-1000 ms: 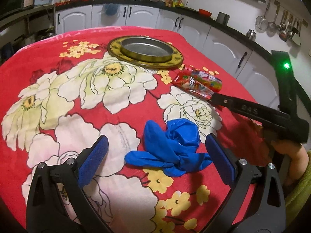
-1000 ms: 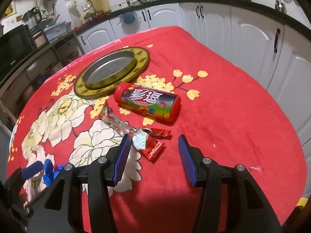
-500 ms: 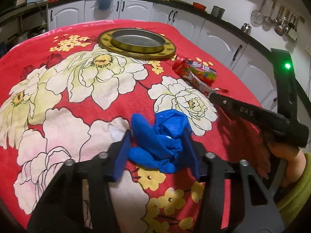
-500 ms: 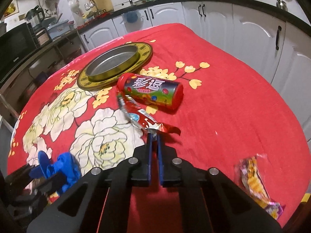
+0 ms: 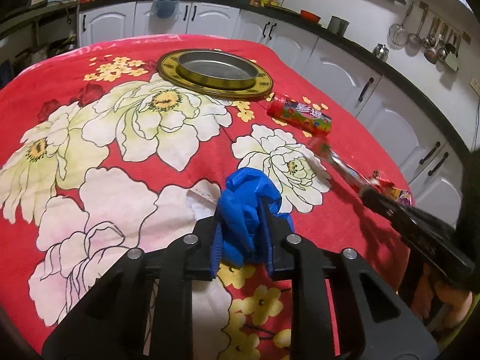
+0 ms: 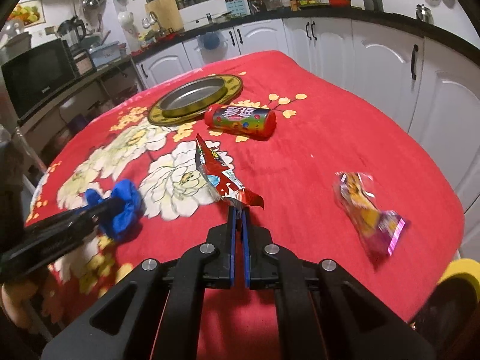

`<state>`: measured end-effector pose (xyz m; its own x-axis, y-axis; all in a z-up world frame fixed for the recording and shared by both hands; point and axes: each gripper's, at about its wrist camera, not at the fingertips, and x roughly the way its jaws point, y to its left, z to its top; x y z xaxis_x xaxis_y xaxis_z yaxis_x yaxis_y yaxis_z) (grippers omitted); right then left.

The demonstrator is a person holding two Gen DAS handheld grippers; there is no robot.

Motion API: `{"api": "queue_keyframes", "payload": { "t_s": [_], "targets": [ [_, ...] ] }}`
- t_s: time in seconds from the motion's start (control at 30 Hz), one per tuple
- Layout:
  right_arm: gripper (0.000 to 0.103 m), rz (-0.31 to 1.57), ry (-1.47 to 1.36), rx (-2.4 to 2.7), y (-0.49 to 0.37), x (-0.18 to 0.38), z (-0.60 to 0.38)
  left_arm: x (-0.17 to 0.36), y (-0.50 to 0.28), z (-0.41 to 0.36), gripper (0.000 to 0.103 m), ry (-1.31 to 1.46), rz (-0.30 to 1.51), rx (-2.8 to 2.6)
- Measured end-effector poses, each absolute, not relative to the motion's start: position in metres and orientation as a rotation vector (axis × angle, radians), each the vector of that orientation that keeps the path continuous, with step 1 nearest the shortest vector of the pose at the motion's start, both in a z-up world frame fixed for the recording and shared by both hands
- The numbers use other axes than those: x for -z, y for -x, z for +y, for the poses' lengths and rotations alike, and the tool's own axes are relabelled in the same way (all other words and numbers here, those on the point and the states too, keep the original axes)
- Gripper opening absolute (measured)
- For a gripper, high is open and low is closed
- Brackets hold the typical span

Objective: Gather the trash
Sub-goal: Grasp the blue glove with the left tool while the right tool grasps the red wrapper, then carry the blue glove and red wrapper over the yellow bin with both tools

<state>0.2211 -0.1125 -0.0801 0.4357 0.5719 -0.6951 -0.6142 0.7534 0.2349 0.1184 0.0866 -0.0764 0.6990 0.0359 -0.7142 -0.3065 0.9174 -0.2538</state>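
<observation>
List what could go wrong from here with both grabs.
The right tool pinches only the tail corner of the long red foil wrapper; it may slip or tear free. The left tool is closing on the crumpled blue rubber glove; a loose fold could drag the red flowered cloth.

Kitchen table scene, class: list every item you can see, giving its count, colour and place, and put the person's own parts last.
glove: one, blue, crumpled, between the closing left jaws
red wrapper: one, pinched at its near end
candy tube: one, red, lying beside the tray
tray: one, gold-rimmed, far side
snack packet: one, yellow-purple, right
tablecloth: one, red floral
left tool: black, blue pads
right tool: black, shut
</observation>
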Motion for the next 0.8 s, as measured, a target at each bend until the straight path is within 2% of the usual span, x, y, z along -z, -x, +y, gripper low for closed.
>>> {"api": "queue_keyframes", "payload": {
  "t_s": [0.17,0.27,0.3,0.8],
  "targets": [
    [0.004,0.815,0.031,-0.744,-0.205,0.067,-0.131,0.061,-0.108,0.084,0.013,0.367,0.746,-0.204],
    [0.004,0.797,0.015,-0.742,-0.199,0.058,-0.141,0.05,-0.099,0.083,0.008,0.361,0.717,-0.213],
    [0.004,0.788,0.008,-0.744,-0.196,0.054,-0.145,0.047,-0.097,0.082,0.002,0.355,0.711,-0.209],
    [0.004,0.688,-0.042,-0.698,-0.176,0.018,-0.19,0.033,-0.088,0.048,0.001,0.297,0.709,-0.109]
  ]
}}
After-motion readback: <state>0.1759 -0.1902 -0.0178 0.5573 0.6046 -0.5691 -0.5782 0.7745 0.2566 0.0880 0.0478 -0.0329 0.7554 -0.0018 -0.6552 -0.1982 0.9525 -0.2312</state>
